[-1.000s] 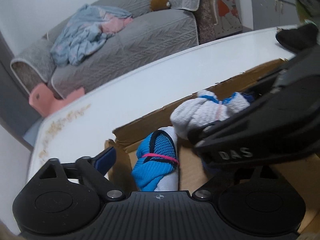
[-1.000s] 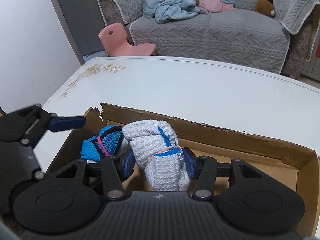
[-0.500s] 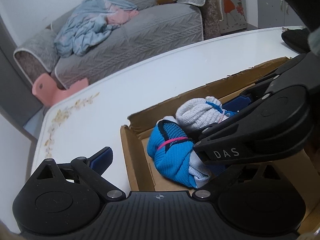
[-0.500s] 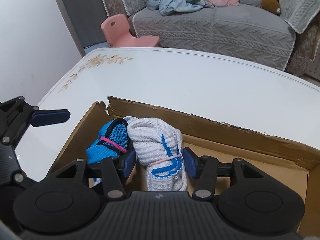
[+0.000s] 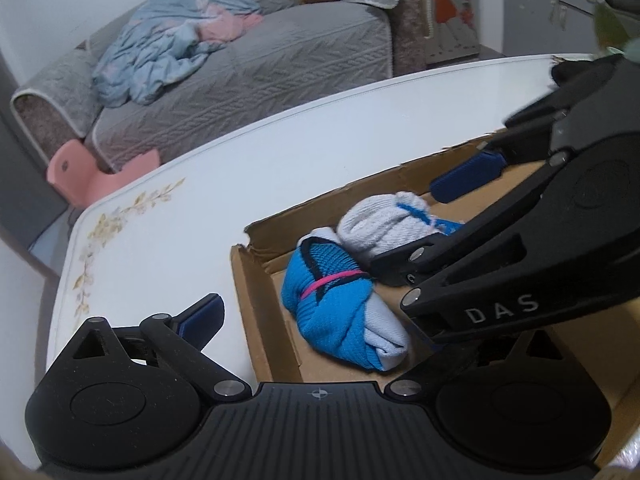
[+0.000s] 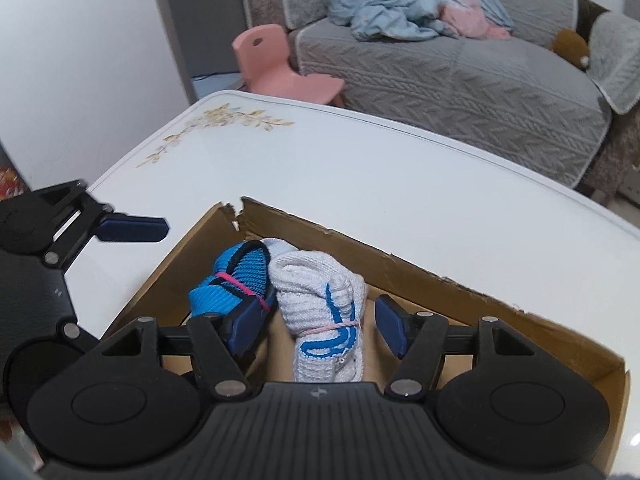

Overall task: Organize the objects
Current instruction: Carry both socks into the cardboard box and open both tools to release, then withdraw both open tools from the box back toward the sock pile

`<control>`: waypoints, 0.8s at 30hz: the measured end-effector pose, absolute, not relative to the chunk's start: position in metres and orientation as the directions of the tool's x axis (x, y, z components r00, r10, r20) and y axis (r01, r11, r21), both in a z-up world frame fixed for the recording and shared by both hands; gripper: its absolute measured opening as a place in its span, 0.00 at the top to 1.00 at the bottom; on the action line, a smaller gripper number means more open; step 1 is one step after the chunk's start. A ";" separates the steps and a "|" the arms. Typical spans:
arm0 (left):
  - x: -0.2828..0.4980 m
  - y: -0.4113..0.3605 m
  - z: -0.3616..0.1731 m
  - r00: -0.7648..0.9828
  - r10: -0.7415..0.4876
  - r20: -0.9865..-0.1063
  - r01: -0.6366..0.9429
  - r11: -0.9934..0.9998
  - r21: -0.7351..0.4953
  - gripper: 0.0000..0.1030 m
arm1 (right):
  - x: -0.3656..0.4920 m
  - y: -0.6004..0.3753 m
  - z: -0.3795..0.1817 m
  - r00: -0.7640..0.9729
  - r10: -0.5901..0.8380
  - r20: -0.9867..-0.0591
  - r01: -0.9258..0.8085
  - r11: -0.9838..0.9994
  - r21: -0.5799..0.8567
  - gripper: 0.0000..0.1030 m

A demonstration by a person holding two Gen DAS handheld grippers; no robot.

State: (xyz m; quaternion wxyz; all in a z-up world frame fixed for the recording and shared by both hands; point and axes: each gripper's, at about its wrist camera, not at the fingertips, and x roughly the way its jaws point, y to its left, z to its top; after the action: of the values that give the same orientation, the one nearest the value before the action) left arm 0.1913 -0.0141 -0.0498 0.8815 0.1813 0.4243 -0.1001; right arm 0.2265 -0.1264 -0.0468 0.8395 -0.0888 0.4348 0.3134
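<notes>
The right tongs [image 6: 316, 328] have just been opening, their pads now off the white sock bundle [image 6: 320, 312] standing between them. On the white desk [image 6: 360, 168], the cardboard box [image 6: 440, 280] holds it beside the blue sock bundle [image 5: 336, 304] in its corner. The left tongs [image 5: 320, 304] gape wide, empty.

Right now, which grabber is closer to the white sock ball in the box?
Right. The right gripper straddles the white sock ball, jaws just opened off it. The left gripper hangs open over the cardboard box edge, nearer the blue sock ball.
</notes>
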 end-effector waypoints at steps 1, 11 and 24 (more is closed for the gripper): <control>0.190 -0.015 -0.048 0.619 -0.031 -0.785 0.344 0.909 0.235 0.02 | 0.226 -0.127 -0.045 0.420 0.453 -0.786 -0.618 0.777 0.118 0.42; 0.183 -0.012 -0.036 0.624 -0.065 -0.779 0.378 0.897 0.228 0.01 | 0.218 -0.129 -0.030 0.393 0.464 -0.794 -0.719 0.693 0.049 0.32; 0.155 -0.006 -0.011 0.652 -0.070 -0.755 0.381 0.891 0.246 0.01 | 0.195 -0.133 -0.007 0.402 0.477 -0.782 -0.743 0.669 0.026 0.28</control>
State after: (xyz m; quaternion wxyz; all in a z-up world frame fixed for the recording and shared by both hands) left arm 0.1549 -0.0059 -0.0109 0.8875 0.1955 0.3975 -0.1272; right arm 0.1946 -0.1326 -0.0067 0.8208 -0.1657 0.4011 0.3714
